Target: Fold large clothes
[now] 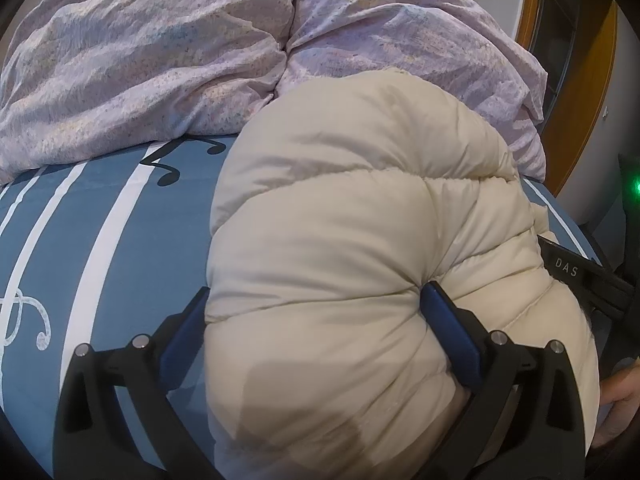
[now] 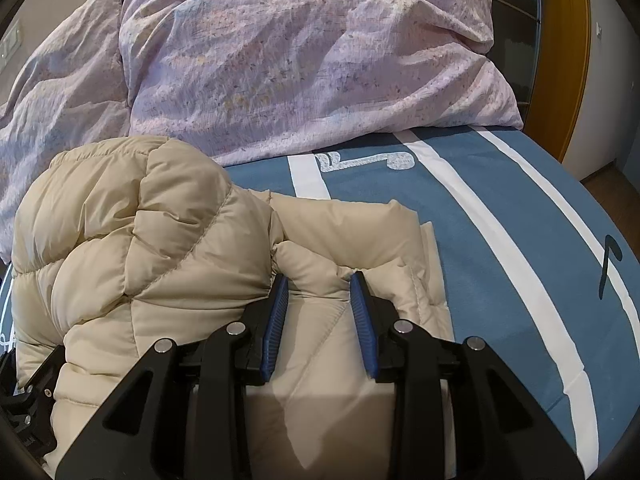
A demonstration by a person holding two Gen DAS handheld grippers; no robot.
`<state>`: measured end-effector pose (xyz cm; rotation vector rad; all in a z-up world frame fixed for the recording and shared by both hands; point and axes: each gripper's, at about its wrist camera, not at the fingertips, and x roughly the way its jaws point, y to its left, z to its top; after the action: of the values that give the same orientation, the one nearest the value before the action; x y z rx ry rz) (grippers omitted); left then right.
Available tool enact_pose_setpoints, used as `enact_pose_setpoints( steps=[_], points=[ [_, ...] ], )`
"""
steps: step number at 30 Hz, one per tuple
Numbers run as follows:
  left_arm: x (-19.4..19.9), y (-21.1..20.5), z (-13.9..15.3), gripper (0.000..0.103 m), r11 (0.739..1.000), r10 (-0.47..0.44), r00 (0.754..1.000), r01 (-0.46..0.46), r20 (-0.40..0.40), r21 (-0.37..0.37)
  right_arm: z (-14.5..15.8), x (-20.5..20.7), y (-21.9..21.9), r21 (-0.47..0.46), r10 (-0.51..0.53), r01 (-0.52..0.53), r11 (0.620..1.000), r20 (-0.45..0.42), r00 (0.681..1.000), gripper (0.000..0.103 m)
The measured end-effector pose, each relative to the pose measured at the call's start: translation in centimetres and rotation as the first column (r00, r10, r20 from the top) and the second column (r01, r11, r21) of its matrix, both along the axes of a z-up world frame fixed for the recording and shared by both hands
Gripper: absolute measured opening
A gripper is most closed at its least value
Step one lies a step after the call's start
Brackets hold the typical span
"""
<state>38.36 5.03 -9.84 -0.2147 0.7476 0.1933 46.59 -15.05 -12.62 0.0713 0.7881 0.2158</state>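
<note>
Here, my left tongs (image 1: 316, 312) clamp a bulging fold of the cream puffer jacket (image 1: 360, 208); my right tongs (image 2: 320, 284) pinch its flatter edge. Both rest on the blue striped bed (image 2: 500, 240).

We look across a bed spread with a blue sheet (image 2: 472, 216) that carries white stripes and printed musical notes, and at its far end lies a crumpled lilac duvet (image 2: 304, 60) with a faint flowery print, bunched into 2 mounds in the left wrist view (image 1: 160, 64). Behind the bed to the right we see a wooden, orange-brown door frame (image 2: 568, 60) around dark panels, beside it a pale wall (image 2: 608, 92), and below that a strip of brown wooden floor (image 2: 604, 174). At the far left a wall plate (image 2: 10, 46) sits on a beige wall, and the light is soft and even
</note>
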Motion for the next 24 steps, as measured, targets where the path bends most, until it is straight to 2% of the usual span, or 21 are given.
enact_pose_setpoints(
  steps=[24],
  points=[
    [0.07, -0.06, 0.08, 0.101, 1.0, 0.0, 1.0, 0.0, 0.002, 0.009, -0.13, 0.12, 0.01, 0.006, -0.002, 0.002, 1.0, -0.004, 1.0, 0.035]
  ],
)
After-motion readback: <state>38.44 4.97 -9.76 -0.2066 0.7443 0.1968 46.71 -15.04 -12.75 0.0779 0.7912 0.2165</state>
